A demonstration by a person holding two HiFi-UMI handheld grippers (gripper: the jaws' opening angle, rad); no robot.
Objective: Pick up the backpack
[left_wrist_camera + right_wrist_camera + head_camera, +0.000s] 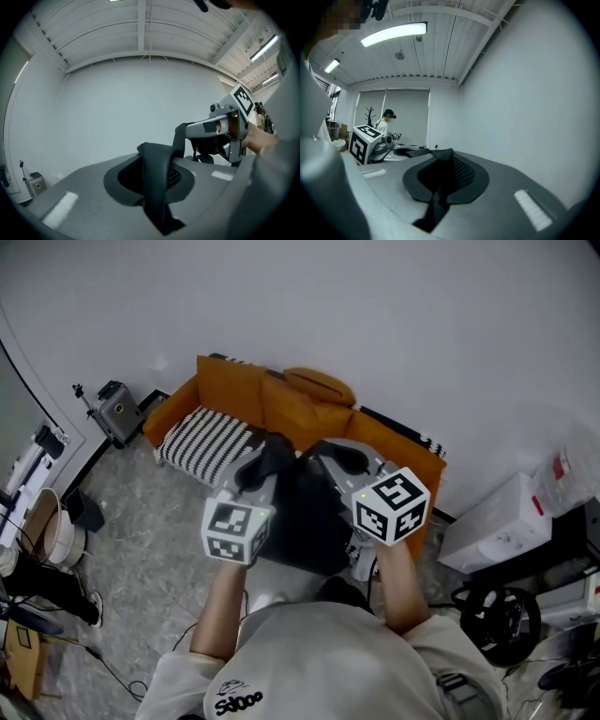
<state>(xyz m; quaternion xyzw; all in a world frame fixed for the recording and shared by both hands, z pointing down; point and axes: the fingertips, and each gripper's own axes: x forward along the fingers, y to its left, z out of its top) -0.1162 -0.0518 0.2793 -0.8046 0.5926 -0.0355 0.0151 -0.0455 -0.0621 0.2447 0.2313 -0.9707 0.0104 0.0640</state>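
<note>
Curly writing (239,701) on the person's grey shirt (328,652), in the head view, maybe says "Sdooo". Past it, the left gripper (255,470) and right gripper (339,454) hold the black backpack (305,517) in front of an orange sofa (234,395). Left gripper view: its fingers, nearly closed, pinch a padded strap (157,187). Right gripper view: its fingers squeeze tight on a thin strap (436,201).

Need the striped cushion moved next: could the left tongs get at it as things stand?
Probably not yet: the left tongs are shut on a strap of the backpack, which hangs from them. The striped cushion lies uncovered on the orange sofa beyond them.
</note>
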